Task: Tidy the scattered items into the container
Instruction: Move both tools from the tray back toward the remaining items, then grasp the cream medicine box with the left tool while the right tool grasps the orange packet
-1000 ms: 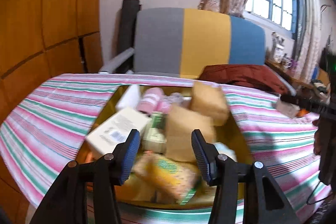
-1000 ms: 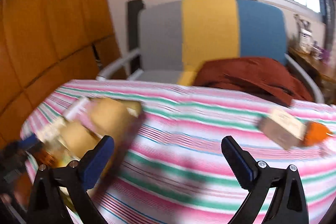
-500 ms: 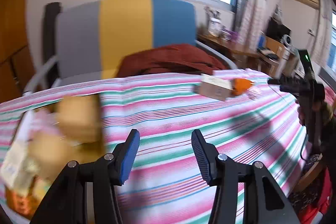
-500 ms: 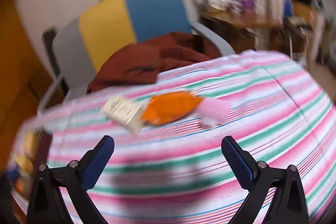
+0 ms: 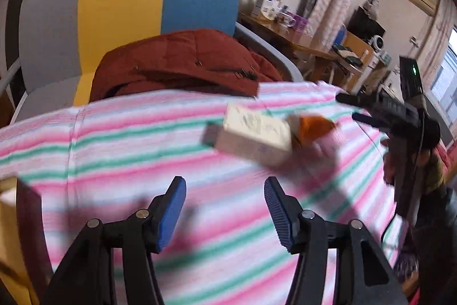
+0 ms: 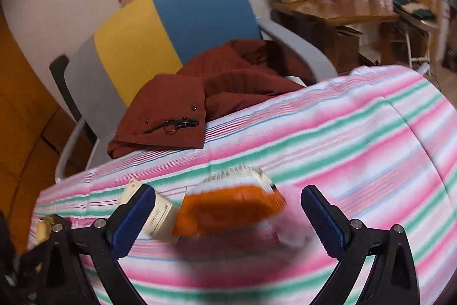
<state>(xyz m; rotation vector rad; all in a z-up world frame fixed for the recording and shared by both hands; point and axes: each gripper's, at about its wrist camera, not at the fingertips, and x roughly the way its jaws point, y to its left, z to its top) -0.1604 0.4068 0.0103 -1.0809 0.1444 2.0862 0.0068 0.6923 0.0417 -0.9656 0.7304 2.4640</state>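
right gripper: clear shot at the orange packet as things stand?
Probably yes. The right gripper is open, and the orange packet lies on the striped cloth between its fingers with nothing on top. A cream box sits close by the left finger.

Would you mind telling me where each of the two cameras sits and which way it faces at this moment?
Left wrist: rides the left gripper, angled down across the striped cloth toward the cream box; the right gripper shows at right.
Right wrist: rides the right gripper, facing the orange packet between its open jaws.
Shared: box, packet, red jacket, chair.
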